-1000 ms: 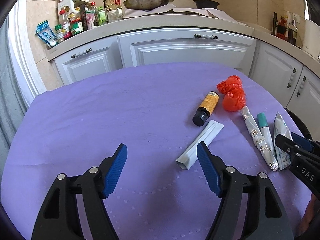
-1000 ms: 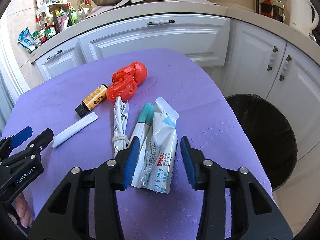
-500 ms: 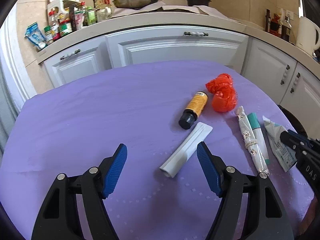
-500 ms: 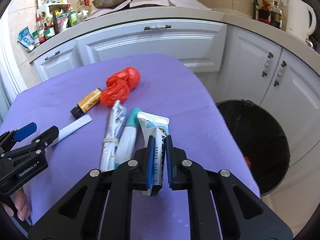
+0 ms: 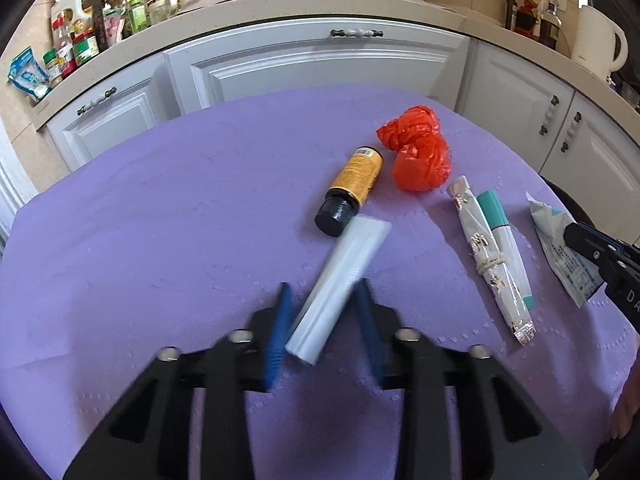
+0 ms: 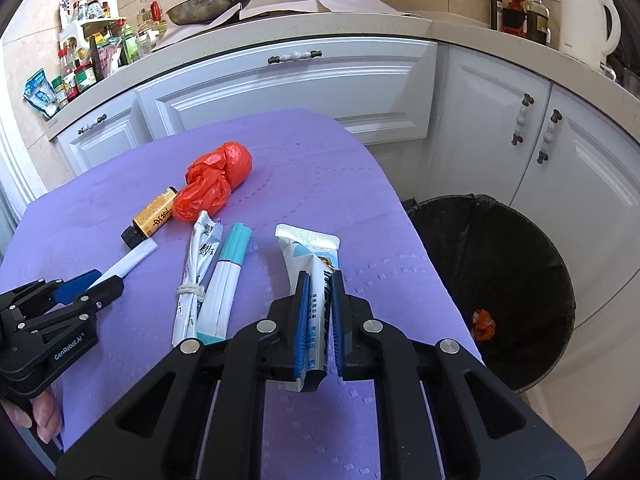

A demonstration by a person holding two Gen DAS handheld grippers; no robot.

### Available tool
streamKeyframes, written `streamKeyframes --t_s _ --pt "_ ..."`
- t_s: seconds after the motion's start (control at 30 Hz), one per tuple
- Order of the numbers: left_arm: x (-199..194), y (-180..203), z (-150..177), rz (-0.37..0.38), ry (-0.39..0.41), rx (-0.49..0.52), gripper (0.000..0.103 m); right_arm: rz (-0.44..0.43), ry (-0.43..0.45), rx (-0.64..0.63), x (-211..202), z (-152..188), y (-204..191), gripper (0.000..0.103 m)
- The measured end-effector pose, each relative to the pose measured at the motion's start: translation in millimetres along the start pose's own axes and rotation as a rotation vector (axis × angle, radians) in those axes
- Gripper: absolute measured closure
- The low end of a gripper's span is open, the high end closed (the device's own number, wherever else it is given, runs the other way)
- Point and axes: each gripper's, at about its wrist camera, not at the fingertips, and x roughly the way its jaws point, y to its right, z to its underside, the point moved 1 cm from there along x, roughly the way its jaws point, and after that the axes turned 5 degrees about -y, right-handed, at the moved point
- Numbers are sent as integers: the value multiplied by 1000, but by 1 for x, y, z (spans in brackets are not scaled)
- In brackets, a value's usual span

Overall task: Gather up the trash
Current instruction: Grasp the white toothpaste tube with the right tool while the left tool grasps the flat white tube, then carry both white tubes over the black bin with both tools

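Observation:
My right gripper (image 6: pixel 319 280) is shut on a white and blue toothpaste tube (image 6: pixel 310 248), held just above the purple table (image 6: pixel 312 168). My left gripper (image 5: pixel 323 294) is blurred and closing around a flat white tube (image 5: pixel 340 280); its pads look close to the tube's sides, and I cannot tell whether they touch it. A red plastic bag (image 5: pixel 418 158), an orange bottle with a black cap (image 5: pixel 352 188), a tied white wrapper (image 5: pixel 490 256) and a teal and white tube (image 5: pixel 506 244) lie on the table.
A black-lined trash bin (image 6: pixel 504 280) stands on the floor right of the table, with a red scrap inside. White cabinets (image 6: pixel 288 88) and a cluttered counter are behind. A white kettle (image 6: pixel 586 20) stands at the far right.
My left gripper moved forward over the flat white tube and its jaws narrowed from wide open. My right gripper closed on the toothpaste tube and lifted it slightly.

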Motion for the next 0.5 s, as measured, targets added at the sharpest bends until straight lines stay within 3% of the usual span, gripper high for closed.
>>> streamKeyframes --t_s 0.07,0.2,0.5 --pt "-1 3 2 -6 3 22 86 0 0 0 0 0 0 92" --pt "-4 7 4 -6 9 46 90 1 3 3 -1 1 1 92" --pt "-21 7 10 20 55 3 91 1 38 23 -15 4 6 93"
